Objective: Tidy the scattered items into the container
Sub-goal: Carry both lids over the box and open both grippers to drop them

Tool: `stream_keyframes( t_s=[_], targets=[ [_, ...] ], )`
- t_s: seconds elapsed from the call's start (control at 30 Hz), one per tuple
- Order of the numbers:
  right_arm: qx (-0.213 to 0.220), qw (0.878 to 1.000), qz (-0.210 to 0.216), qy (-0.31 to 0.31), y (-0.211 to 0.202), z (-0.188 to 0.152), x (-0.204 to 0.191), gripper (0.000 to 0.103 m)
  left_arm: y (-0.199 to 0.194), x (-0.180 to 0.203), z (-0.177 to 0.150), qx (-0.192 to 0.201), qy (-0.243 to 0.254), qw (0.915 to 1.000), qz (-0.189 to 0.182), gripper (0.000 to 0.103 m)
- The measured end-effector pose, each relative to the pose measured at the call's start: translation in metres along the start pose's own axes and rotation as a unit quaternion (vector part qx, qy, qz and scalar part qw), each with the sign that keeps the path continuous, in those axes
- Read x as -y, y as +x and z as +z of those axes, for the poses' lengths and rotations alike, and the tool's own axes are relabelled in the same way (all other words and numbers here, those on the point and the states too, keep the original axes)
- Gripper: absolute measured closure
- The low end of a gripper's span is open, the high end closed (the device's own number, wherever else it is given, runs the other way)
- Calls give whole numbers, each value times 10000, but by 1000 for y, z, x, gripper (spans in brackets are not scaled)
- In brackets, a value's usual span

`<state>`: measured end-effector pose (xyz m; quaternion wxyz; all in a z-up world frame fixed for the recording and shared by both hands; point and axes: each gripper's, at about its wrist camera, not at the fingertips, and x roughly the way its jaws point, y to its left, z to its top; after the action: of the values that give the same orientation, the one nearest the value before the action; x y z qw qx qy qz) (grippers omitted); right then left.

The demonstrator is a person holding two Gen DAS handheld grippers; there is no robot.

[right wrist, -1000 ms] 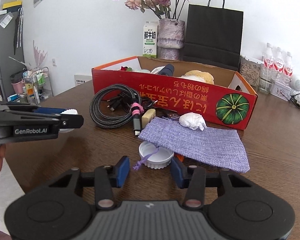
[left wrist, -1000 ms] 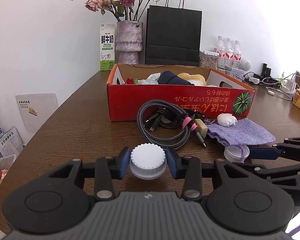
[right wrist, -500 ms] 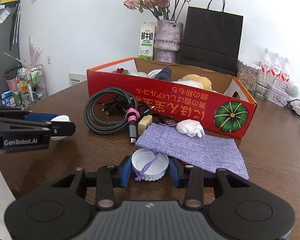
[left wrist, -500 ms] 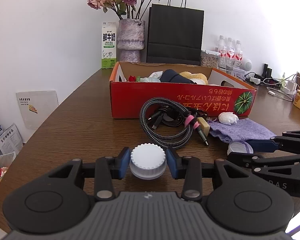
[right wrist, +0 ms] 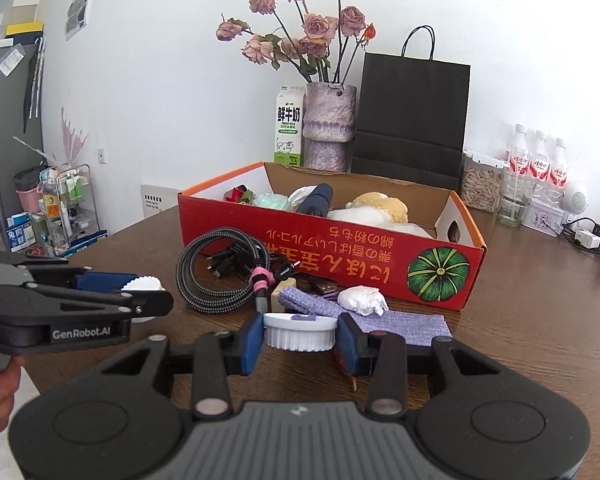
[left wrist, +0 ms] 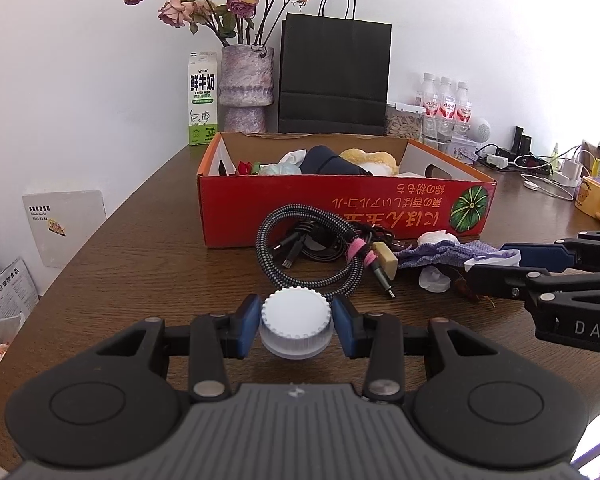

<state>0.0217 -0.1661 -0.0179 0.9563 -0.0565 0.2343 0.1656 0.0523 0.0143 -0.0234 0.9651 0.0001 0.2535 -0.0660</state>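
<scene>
My left gripper is shut on a white ribbed bottle cap, held above the brown table. My right gripper is shut on a second white cap that has a purple cord across it, lifted near the purple woven pouch. The red cardboard box stands behind, holding soft items. A coiled braided cable and a crumpled white tissue lie in front of the box. The right gripper shows at the right of the left wrist view, the left gripper at the left of the right wrist view.
A flower vase, milk carton and black paper bag stand behind the box. Water bottles, chargers and cables crowd the far right. The table edge runs along the left.
My right gripper closed on the white cap and lifted it off the table, pulling the pouch's cord with it. My left gripper kept its cap and rose slightly.
</scene>
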Motion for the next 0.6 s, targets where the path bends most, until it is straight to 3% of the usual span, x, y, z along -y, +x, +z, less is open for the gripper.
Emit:
stream_keyframes(
  t_s=[0.6],
  targets=[
    [650,9977,-159,108,-7,33,19,64,-1,16,28,407,167,9989,-138,62]
  ],
)
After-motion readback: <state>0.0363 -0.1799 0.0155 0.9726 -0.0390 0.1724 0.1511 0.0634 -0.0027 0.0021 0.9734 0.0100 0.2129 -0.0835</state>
